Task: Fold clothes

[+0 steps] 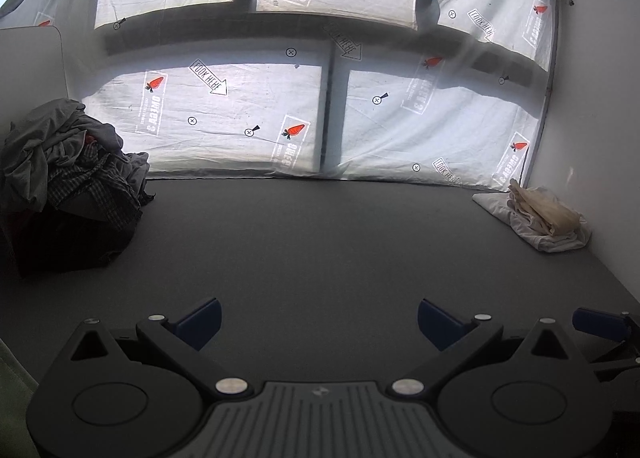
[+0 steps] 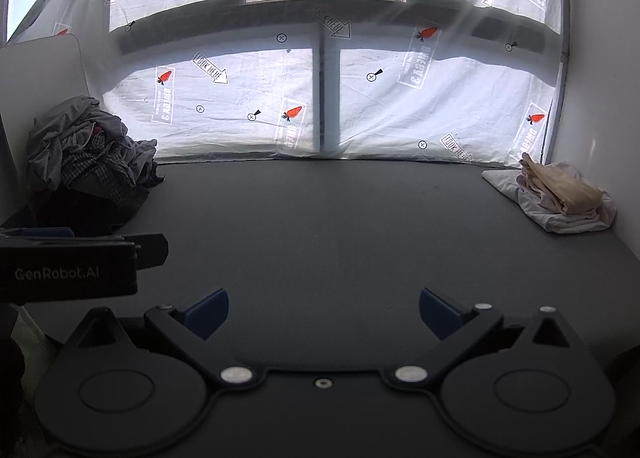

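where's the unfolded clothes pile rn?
The unfolded clothes pile sits at the far left of the grey table in both wrist views, against the printed sheet, opposite the light folded clothes at far right.

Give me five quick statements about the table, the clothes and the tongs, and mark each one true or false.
1. A heap of dark, crumpled clothes sits at the far left of the table. True.
2. The left tongs are shut on a shirt. False: they are open and hold nothing.
3. A small pile of pale garments lies at the far right corner. True.
4. A garment is spread flat in the middle of the table. False: the middle is bare grey surface.
5. The right tongs touch the pale pile. False: they are open, well short of it, over bare table.
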Available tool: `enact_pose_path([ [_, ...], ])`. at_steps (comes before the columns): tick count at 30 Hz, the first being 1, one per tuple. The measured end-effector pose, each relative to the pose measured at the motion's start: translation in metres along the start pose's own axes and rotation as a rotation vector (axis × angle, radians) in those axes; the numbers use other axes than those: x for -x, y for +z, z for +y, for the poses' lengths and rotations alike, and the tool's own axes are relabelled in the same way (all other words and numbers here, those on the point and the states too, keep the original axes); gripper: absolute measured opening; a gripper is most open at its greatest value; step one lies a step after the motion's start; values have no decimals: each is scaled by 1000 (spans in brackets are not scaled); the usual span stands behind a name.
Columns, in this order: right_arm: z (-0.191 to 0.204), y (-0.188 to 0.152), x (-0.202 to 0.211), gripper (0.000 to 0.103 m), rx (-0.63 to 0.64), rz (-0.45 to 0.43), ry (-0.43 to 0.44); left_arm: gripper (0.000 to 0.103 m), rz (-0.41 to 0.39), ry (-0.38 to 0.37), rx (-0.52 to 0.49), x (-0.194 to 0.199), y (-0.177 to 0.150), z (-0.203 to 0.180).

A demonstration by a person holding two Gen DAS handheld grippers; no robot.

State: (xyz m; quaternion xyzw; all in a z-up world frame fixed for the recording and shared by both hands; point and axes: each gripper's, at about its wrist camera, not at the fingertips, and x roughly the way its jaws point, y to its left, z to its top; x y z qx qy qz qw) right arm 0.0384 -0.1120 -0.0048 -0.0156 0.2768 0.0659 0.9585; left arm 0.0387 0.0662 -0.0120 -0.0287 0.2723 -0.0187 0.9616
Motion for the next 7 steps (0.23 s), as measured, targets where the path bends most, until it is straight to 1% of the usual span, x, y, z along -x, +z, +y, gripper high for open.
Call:
enact_pose_path([
  [7,4,-2,2,103,2,2,12,103,0,5,2,5,-3,3],
])
